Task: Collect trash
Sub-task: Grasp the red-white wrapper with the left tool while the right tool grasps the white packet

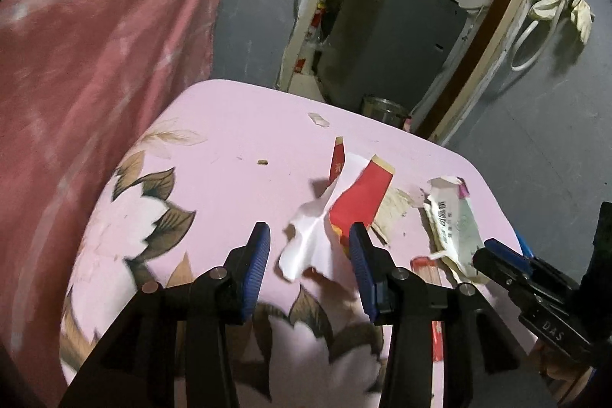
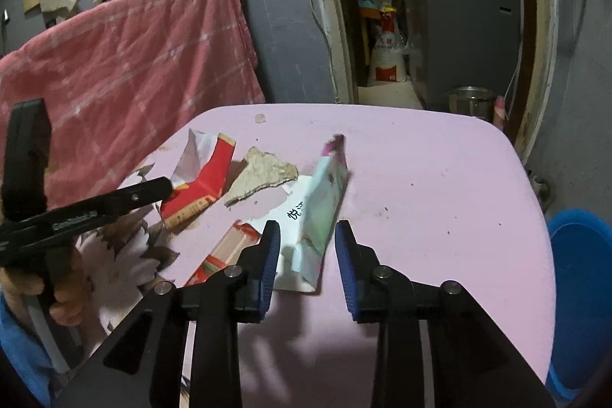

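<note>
Torn trash lies on a pink flowered table (image 1: 237, 125). A crumpled red and white paper (image 1: 359, 197) sits loose between the jaws of my left gripper (image 1: 310, 239), which is open; the pads do not press on it. In the right wrist view a pale green wrapper (image 2: 325, 201) lies blurred between the jaws of my right gripper (image 2: 308, 232), also open. A grey cardboard scrap (image 2: 264, 174) and a red striped packet (image 2: 225, 247) lie between the two papers. One of the left gripper's fingers (image 2: 145, 192) reaches in from the left over the red paper (image 2: 206, 174).
A pink checked cloth (image 1: 95, 44) hangs left of the table. A blue bin (image 2: 581, 274) stands off the table's right edge. A metal pot (image 2: 470, 102) sits on the floor by the doorway beyond. A small white scrap (image 1: 319, 119) lies near the far edge.
</note>
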